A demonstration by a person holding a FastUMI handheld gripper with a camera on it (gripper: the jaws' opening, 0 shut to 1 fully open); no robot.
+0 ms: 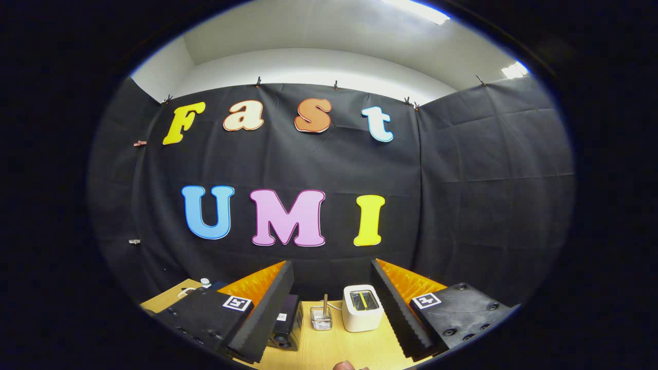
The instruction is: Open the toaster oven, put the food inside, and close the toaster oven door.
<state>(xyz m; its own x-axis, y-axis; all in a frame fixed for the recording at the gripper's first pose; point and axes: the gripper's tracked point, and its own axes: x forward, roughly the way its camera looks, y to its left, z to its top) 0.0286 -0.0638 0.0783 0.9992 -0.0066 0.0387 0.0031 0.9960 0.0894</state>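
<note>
Perhaps the dark toaster oven (286, 324), partly hidden.

The toaster (362, 307) is white with a dark slotted top showing a yellow streak; the table (329, 349) is pale wood grain; the small rack (321, 317) is shiny wire; a black box (286, 321) sits beside it
</note>
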